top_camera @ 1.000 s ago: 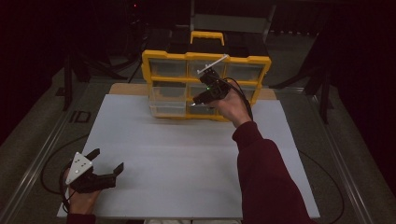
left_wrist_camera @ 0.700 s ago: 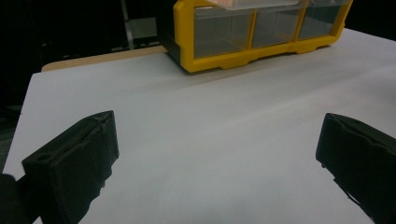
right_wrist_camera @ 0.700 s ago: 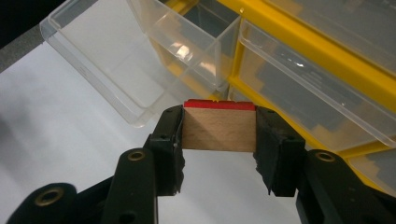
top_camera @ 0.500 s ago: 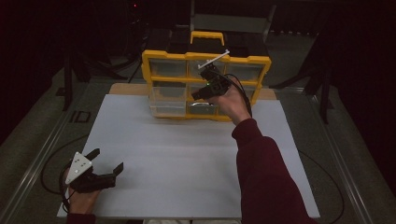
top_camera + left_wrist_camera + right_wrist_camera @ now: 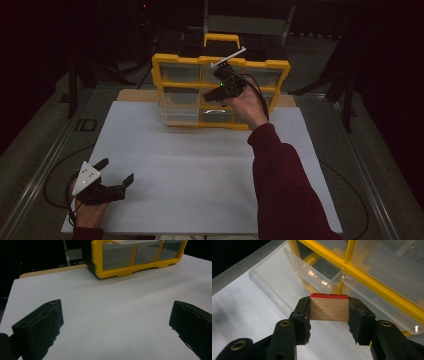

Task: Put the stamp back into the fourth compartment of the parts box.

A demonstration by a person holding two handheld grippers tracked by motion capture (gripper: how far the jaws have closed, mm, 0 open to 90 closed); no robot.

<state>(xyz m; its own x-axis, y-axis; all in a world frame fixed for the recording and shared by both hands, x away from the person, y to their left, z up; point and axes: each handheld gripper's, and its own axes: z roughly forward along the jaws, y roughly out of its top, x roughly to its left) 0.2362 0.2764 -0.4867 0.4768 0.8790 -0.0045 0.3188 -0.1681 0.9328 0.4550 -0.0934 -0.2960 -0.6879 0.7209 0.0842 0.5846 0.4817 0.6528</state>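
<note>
- The right gripper is clamped on a wooden block with a red top edge, one jaw pressed against each side of it.
- In the high view the right gripper is held up in front of the yellow drawer organizer at the far end of the table, level with its middle row.
- In the right gripper view the block hangs just before a clear drawer pulled out of the organizer; I cannot tell whether block and drawer touch.
- The left gripper rests low near the table's near left corner, well apart from the organizer, jaws spread wide.
- In the left gripper view nothing sits between those jaws; white table lies ahead, with the organizer beyond.
</note>
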